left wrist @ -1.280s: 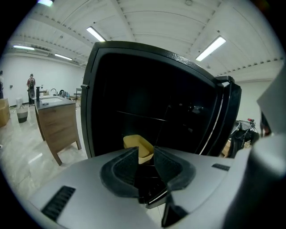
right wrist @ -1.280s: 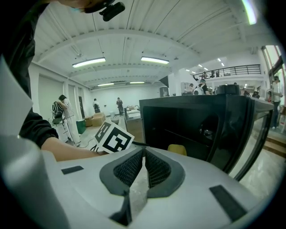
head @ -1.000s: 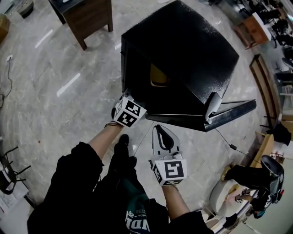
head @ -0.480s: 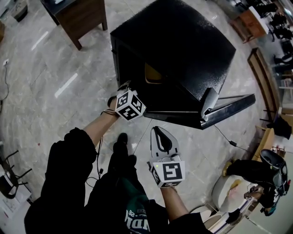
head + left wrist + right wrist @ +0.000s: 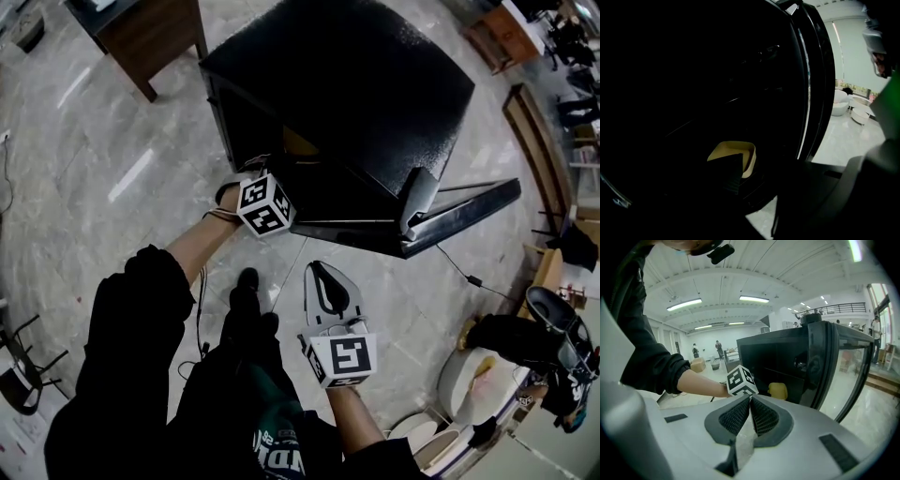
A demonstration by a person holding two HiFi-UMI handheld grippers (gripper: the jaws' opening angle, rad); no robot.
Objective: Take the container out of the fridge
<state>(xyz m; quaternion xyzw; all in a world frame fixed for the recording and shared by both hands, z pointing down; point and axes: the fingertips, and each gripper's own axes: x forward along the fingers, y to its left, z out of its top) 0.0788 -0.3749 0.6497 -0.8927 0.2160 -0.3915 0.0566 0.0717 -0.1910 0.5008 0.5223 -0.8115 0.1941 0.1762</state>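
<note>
container (image 5: 739, 151) sits on a shelf inside the open fridge (image 5: 375, 94). left gripper (image 5: 270, 192) reaches in, its jaws having just been opening, spread wide with the container ahead and ungripped. right gripper (image 5: 750, 401) hangs outside, clenched on nothing.

Head camera steeply down on fridge (image 5: 356, 103); my left gripper (image 5: 270, 183) camera close inside it; right gripper (image 5: 325, 277) camera, farther back, shares open front.
</note>
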